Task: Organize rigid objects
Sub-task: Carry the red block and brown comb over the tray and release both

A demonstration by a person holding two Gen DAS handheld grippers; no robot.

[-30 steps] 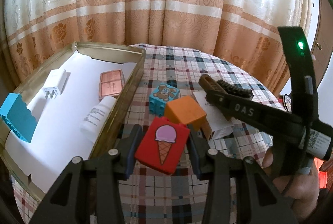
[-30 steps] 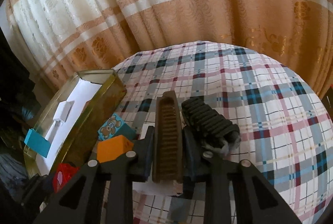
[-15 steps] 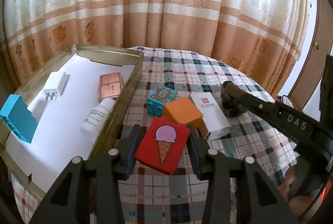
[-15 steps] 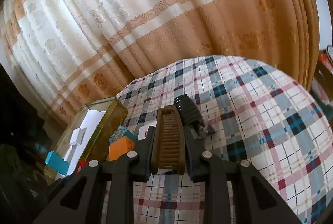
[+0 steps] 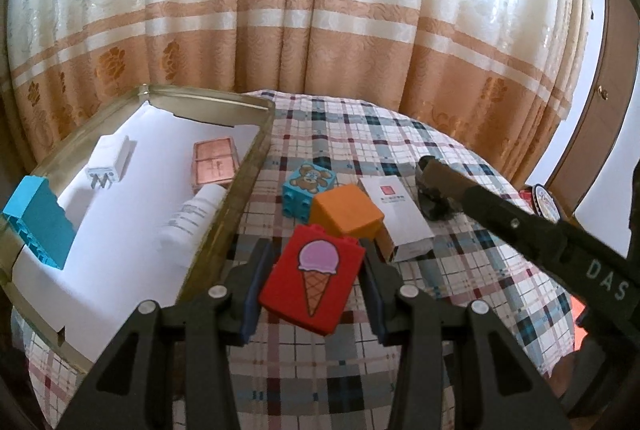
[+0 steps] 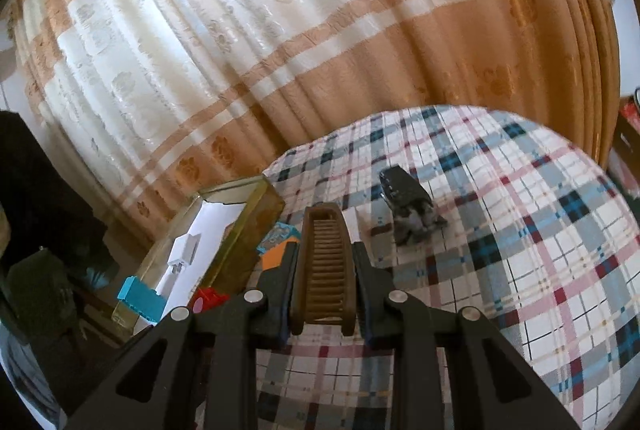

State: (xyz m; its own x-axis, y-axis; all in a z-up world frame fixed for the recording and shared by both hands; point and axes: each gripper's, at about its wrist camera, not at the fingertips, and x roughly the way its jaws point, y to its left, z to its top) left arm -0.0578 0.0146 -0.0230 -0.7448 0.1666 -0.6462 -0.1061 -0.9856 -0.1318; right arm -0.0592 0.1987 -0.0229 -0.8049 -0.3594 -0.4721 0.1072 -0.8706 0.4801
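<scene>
My left gripper [image 5: 314, 266] is shut on a red block with an ice-cream picture [image 5: 316, 278], held just above the checked tablecloth beside the tray. Ahead of it lie a blue bear cube [image 5: 308, 186], an orange block [image 5: 346, 214] and a white box [image 5: 394, 218]. My right gripper [image 6: 324, 250] is shut on a brown ribbed piece [image 6: 326, 270], lifted off the table. One of its fingers [image 5: 520, 226] crosses the right of the left wrist view. A black ribbed object [image 6: 404, 198] lies on the cloth ahead of it, apart from the brown piece.
A gold-rimmed tray [image 5: 248, 166] lined with white paper stands at the left. It holds a blue block [image 5: 36, 226], a white plug [image 5: 108, 166], a copper-coloured plate [image 5: 214, 166] and a white bottle [image 5: 192, 214]. Curtains hang close behind the round table.
The right gripper has drawn back and up to the right with the brown piece, leaving the black object farther ahead, and its view has rolled. The left gripper keeps still with the red block.
</scene>
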